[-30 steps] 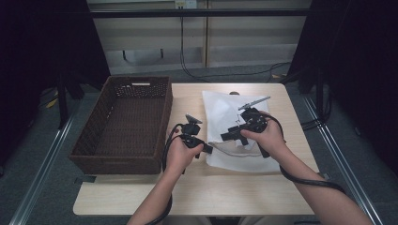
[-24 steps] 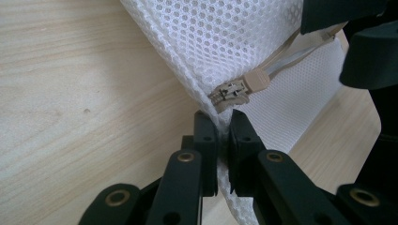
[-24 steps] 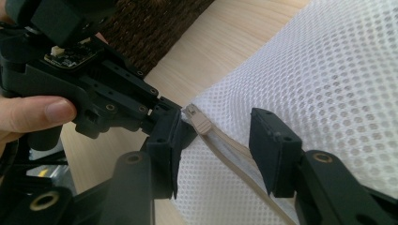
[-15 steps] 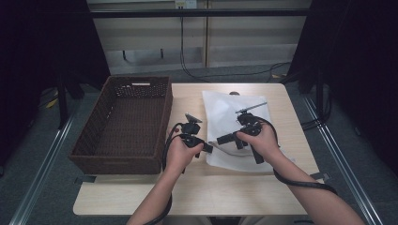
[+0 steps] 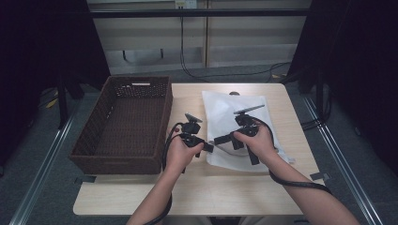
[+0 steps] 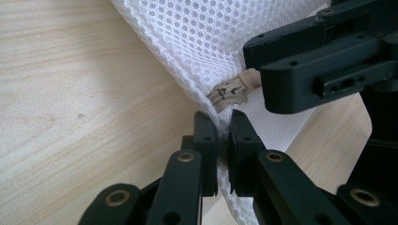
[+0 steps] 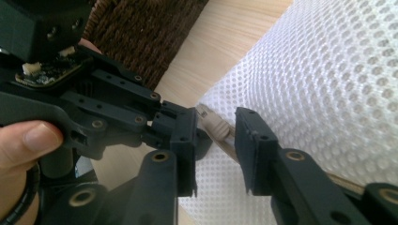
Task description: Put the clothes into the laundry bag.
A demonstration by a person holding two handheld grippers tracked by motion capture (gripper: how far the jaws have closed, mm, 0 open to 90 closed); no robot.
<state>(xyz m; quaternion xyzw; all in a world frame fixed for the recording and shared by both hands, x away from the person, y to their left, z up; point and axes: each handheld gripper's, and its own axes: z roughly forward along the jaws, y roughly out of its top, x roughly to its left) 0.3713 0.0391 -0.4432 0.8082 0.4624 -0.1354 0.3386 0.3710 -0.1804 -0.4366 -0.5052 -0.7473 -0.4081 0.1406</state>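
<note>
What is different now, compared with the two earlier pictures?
The right gripper swung from the middle of the white mesh bag toward its near left corner. Its jaws have just been closing around the zipper pull, with gaps left on both sides. The left gripper stayed clamped on the bag's edge; the wicker basket did not move.
</note>
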